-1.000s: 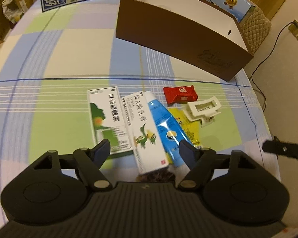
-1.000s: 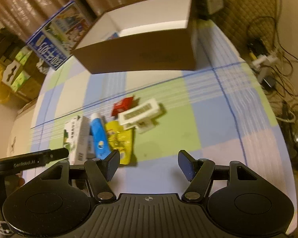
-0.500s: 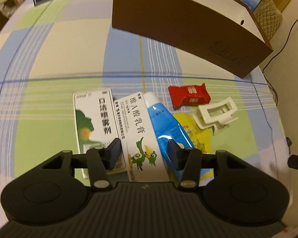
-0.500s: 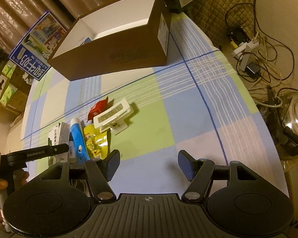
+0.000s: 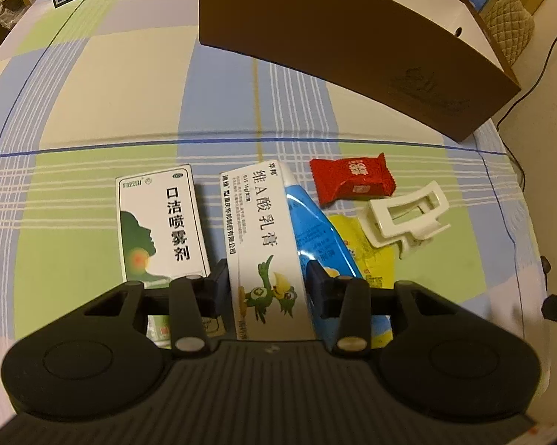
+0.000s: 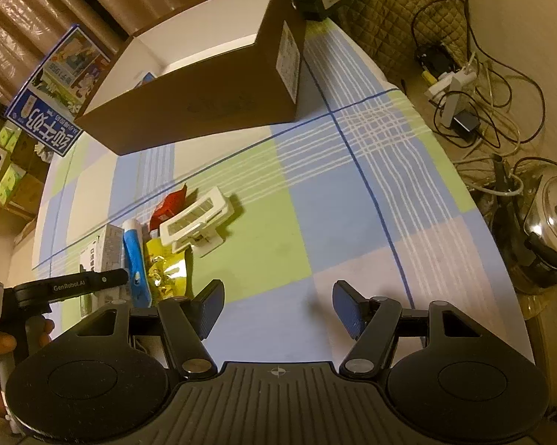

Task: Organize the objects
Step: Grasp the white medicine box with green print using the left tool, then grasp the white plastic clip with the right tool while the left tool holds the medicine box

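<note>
White cardboard, the ointment box [image 5: 265,244] with the green bird sits between your left gripper's [image 5: 267,289] jaws, its near end pinched by both pads. To its left the spray box [image 5: 161,230] lies flat on the checked cloth [image 5: 93,85]; against its right edge lies the blue tube [image 5: 317,233], then the yellow packet [image 5: 367,244], red candy wrapper [image 5: 352,183] and white hair claw [image 5: 408,215]. Beyond them stands the brown box [image 5: 334,37], open on top. Your right gripper [image 6: 277,306] hangs over bare cloth, jaws spread wide, well apart from the pile.
</note>
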Demonstrator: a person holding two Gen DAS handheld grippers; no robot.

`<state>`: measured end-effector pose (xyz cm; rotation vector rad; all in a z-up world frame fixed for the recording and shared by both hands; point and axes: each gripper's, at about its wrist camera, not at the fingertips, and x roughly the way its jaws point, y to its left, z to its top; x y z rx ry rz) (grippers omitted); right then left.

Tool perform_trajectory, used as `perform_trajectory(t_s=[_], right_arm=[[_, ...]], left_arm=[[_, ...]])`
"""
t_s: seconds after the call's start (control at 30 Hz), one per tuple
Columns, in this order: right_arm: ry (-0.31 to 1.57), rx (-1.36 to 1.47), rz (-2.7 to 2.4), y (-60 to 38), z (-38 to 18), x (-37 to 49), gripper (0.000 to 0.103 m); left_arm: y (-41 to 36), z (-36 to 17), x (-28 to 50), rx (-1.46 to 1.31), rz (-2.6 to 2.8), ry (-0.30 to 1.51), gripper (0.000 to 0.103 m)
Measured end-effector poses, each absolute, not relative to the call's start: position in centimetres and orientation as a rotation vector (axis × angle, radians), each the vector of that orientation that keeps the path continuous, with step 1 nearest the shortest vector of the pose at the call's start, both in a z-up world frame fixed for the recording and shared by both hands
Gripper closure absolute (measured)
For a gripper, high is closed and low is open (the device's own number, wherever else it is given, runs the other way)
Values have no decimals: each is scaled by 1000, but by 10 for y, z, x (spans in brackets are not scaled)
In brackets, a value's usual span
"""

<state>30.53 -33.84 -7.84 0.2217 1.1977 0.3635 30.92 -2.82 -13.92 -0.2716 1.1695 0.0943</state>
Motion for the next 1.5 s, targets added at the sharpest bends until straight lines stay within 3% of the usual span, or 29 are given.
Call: perform_trajectory(t_s=[0.43, 0.83, 1.27, 1.5], right_arm=[[1125, 221, 440, -327, -80, 314, 40], [1076, 72, 590, -254, -97, 343, 40], [1121, -84, 609, -205, -132, 366, 37], [1124, -14, 549, -221, -132, 367, 37]], left_arm=[[-27, -124, 303, -138, 111, 1095, 69], [6, -99, 286, -133, 186, 1032, 69], [39, -99, 281, -158, 243, 1035, 69], [45, -100, 283, -167, 243, 1038, 69]])
